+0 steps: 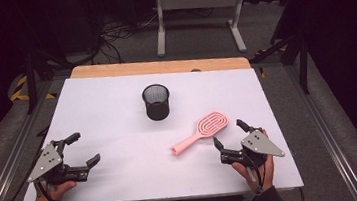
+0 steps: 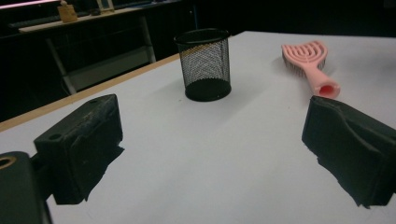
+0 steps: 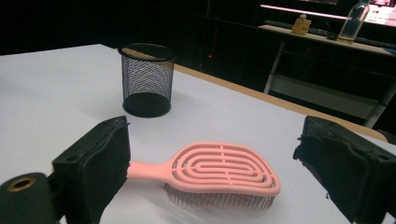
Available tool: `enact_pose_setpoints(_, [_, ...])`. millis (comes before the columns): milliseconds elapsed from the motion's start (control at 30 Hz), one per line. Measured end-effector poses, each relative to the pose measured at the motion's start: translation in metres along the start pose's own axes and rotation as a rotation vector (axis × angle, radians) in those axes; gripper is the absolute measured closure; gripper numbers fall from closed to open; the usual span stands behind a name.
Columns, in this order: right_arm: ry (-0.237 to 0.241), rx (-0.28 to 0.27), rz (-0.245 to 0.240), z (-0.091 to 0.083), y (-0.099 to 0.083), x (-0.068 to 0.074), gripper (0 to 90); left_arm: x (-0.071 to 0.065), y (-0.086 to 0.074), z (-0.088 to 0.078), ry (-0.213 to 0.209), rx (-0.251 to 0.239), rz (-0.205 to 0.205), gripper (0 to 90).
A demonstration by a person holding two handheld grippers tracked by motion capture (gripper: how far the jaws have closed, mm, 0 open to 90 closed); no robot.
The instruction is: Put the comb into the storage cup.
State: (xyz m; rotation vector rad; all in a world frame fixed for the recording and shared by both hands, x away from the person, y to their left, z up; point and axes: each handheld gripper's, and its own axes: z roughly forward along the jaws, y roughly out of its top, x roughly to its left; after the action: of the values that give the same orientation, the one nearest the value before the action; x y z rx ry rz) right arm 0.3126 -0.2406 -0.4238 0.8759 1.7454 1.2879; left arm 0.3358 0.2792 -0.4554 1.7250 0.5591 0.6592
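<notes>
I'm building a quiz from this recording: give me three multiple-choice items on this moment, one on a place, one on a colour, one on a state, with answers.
1. Where does the hairbrush lie?
A. inside the mesh cup
B. on the table near the right gripper
C. on the floor

2. What colour is the mesh cup?
A. black
B. pink
C. white

3. How is the left gripper?
A. shut on the brush
B. shut on the cup
C. open

Answers: 1 B, it lies flat just ahead of the right gripper; 2 A, dark mesh throughout; 3 C, its jaws stand wide apart over bare table.

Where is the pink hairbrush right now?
In the high view the pink hairbrush lies flat on the white table, right of centre, just ahead of the open right tongs, nearer than the mesh cup.
</notes>
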Motion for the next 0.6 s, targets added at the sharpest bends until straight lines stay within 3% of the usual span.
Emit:
enact_pose_setpoints(33, [0.003,0.003,-0.001,0.001,0.000,0.000,9.7,0.000,0.000,0.000,0.006,0.002,0.009,5.7])
enact_pose_setpoints(167, [0.022,0.013,0.010,0.004,-0.002,0.002,9.6,0.001,0.000,-0.001,-0.004,-0.015,-0.016,5.5])
enact_pose_setpoints(367, [0.005,0.027,0.025,0.008,-0.001,0.002,10.1,0.001,-0.004,0.003,-0.008,0.035,-0.036,7.3])
enact_pose_setpoints(567, [-0.019,0.028,0.051,0.011,0.000,-0.002,10.5,-0.001,-0.005,0.002,-0.017,0.037,-0.031,6.4])
enact_pose_setpoints(600, [-0.007,0.029,0.062,0.013,0.000,-0.003,10.7,-0.003,-0.003,0.002,-0.013,0.050,-0.004,6.4])
